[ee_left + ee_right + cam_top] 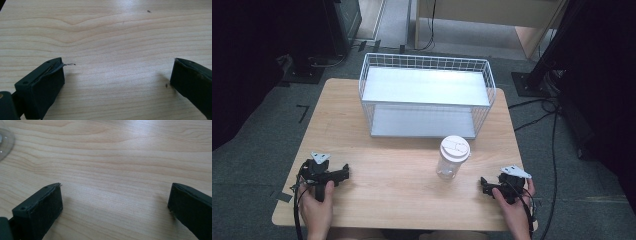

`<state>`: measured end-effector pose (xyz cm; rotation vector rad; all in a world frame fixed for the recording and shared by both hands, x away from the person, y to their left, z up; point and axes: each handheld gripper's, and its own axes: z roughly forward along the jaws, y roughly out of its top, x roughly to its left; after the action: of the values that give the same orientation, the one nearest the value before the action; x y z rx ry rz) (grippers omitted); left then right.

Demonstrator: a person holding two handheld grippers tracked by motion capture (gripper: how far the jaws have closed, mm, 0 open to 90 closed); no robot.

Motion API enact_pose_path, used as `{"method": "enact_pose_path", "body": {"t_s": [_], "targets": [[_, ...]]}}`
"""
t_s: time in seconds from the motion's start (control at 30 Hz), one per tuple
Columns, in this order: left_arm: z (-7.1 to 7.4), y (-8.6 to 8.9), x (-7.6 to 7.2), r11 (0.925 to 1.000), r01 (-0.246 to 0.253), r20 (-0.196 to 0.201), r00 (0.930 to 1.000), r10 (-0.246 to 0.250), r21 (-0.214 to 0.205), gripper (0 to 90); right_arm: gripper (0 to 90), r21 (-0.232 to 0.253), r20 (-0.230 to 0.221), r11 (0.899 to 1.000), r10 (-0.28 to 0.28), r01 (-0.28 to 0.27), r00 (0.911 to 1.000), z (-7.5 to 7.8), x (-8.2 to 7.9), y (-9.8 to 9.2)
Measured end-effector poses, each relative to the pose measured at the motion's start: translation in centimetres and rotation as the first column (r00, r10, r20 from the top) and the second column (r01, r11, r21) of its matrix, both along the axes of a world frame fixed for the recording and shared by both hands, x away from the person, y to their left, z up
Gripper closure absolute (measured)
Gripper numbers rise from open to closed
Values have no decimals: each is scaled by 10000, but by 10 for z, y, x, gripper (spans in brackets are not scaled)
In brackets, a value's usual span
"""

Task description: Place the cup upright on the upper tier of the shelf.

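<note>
Standing between wire rack and right gripper: lidded cup; both jaws spread.

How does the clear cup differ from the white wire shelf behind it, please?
The clear cup is small, see-through plastic with a white lid; the wire shelf is much larger, a white mesh rack with two flat tiers. The cup sits nearer the person, the shelf farther back. Both stand upright on the wooden table.

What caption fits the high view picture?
Two open grippers, left and right, rest near a lidded cup and wire rack.
</note>
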<state>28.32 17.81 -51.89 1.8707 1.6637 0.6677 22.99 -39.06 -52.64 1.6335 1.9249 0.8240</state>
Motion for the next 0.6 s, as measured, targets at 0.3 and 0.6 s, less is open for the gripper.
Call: {"method": "enact_pose_path", "body": {"t_s": [0.3,0.6], "targets": [[0,0,0,10000,-2,7,10000,2,2,0,0,461,-229,9989,-70,80,9997,4,-6,10],[0,0,0,10000,-1,10,10000,1,3,0,0,568,302,9980,245,-262,9992,23,-24,30]]}}
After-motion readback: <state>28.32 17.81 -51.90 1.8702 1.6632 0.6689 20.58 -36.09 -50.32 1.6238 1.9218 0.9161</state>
